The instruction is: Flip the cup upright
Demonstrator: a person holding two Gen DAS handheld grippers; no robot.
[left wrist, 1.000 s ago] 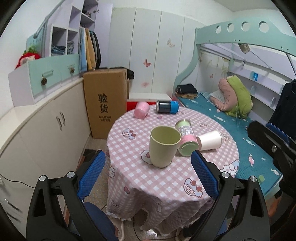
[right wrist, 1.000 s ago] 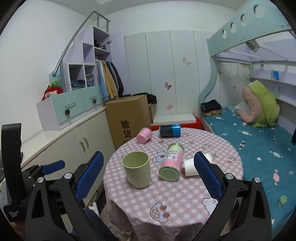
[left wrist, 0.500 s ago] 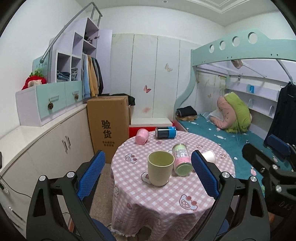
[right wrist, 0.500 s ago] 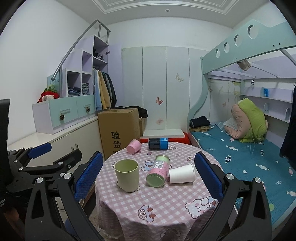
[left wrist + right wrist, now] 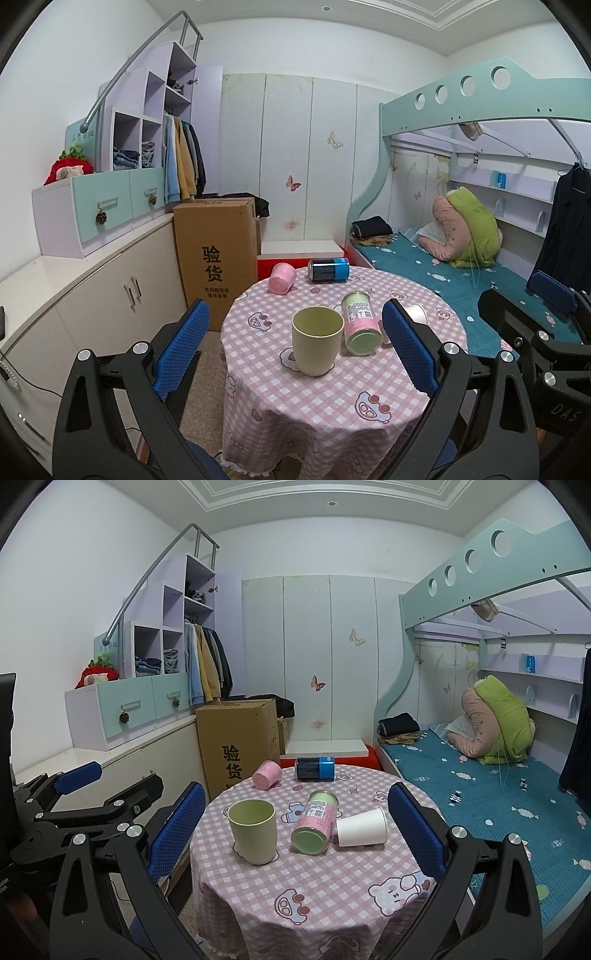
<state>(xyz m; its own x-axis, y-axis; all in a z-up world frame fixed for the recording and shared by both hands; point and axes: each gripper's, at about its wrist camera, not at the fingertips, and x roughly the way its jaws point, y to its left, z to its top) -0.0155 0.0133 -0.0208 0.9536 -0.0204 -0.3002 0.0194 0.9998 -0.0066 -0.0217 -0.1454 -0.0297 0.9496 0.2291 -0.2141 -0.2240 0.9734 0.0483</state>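
Both tools have drawn back from the table over the last second, so more of the room and ceiling shows now and the cups look smaller and farther off. The left tool (image 5: 295,343) hangs spread wide with nothing between its blue pads; the right tool (image 5: 297,821) is likewise released and empty.

On the table (image 5: 332,897), covered by a pink checked cloth, the green cup (image 5: 253,830) stands upright with its mouth up, near the left front part of the top. In the right wrist view it sits between the two fingers in the picture but well beyond their tips, closer to the left finger. In the left wrist view the green cup (image 5: 317,339) lies almost midway between the pads, again farther out than the tips.

Just to its right a pink-and-green can (image 5: 316,821) lies on its side, its green end toward the camera. Beside that, a white paper cup (image 5: 362,827) lies on its side, mouth pointing right, touching or nearly touching the can. At the far edge of the table a small pink cup (image 5: 266,773) lies tipped over, and next to it a dark can with a blue band (image 5: 315,768) lies on its side.

A tall cardboard box (image 5: 238,746) stands on the floor behind the table, and a bed (image 5: 498,801) with a blue sheet runs along the right.
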